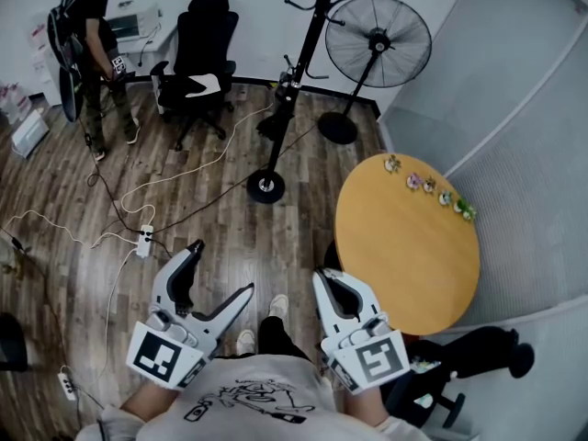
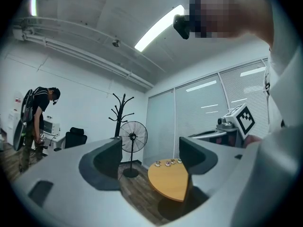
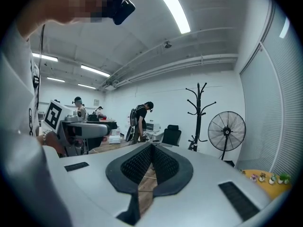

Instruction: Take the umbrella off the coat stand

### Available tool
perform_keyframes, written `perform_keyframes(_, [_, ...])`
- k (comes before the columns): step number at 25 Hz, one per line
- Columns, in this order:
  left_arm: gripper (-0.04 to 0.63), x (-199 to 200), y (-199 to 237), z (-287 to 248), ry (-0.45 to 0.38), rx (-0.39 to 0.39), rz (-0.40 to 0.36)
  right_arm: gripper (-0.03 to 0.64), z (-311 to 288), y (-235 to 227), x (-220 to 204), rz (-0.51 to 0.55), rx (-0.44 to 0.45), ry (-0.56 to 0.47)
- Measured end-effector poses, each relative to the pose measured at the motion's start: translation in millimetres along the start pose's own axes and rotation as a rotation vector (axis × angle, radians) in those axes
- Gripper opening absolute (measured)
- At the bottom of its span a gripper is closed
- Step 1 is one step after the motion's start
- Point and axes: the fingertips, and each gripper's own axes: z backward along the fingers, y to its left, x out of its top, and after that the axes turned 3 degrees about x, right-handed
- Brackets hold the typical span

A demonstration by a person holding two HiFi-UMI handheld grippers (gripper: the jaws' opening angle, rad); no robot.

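The black coat stand [image 1: 296, 72] rises from a round base on the wood floor, far ahead of both grippers. A dark folded bundle, seemingly the umbrella [image 1: 286, 87], hangs low on its pole; it also shows as a small dark shape, the umbrella [image 3: 193, 145], in the right gripper view. My left gripper [image 1: 220, 272] is held near my body, open and empty. My right gripper [image 1: 327, 279] is beside it, shut on nothing. The left gripper view has the coat stand [image 2: 121, 122] past its spread jaws [image 2: 149, 162]. The right gripper's [image 3: 150, 162] pads meet, and the coat stand [image 3: 200, 112] stands beyond them.
A pedestal fan [image 1: 378, 42] stands just right of the stand. A round wooden table [image 1: 407, 265] with small figurines lies at my right. A black office chair [image 1: 197, 72] and a standing person [image 1: 92, 53] are at the back left. Cables and a power strip [image 1: 144, 239] cross the floor.
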Motion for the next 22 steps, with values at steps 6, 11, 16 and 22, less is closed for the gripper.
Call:
perform_keyframes(6, [0.373, 0, 8, -10, -0.004, 0.004, -0.001, 0.017, -9, -11, 1, -0.006, -0.011, -0.009])
perform_keyframes(11, [0.368, 0, 11, -24, -0.004, 0.002, -0.006, 0.016, -16, -26, 0, -0.009, -0.020, -0.014])
perform_keyframes(16, [0.365, -1, 16, -43, -0.005, 0.000, -0.011, 0.017, -25, -42, -2, -0.014, -0.022, -0.014])
perform_keyframes(22, [0.364, 0, 19, -74, -0.006, -0.013, -0.012, 0.017, -36, -69, 1, -0.017, -0.033, -0.020])
